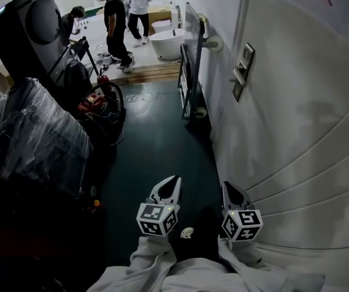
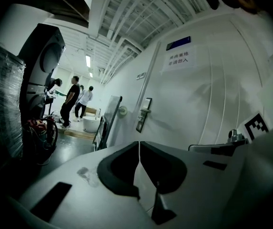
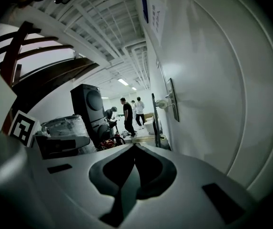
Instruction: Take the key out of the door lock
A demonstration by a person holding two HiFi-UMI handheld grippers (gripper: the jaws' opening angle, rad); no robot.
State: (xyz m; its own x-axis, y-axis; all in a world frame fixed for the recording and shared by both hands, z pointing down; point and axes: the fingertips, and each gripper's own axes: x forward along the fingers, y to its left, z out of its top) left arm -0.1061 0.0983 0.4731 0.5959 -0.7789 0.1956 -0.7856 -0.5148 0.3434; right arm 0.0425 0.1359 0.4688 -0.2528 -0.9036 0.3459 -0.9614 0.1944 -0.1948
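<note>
Door lock (image 1: 243, 72) sat on the white door (image 1: 308, 120) at the far right of the head view, well apart from both tongs, and I could not make out the key in it at that size. The left gripper (image 1: 174, 181) and the right gripper (image 1: 227, 187) hung side by side at the near edge, over the dark floor (image 1: 156, 145), each with its marker cube toward me. A plastic-wrapped bundle (image 1: 34, 139) stood on the left, and several people (image 1: 116, 29) stood at the far end. In the left gripper view, the left gripper (image 2: 138, 144) was clenched, its two dark pads meeting at the tips with nothing caught between them. The door lock (image 2: 143, 114) showed far ahead and slightly right of the tips, beneath a paper notice (image 2: 178, 60) on the door. In the right gripper view, the right gripper (image 3: 134, 147) was likewise clenched and empty, tips together. The door lock (image 3: 173, 99) lay up and to the right on the door, far from the jaws, with a tall dark machine (image 3: 91, 111) to the left.
</note>
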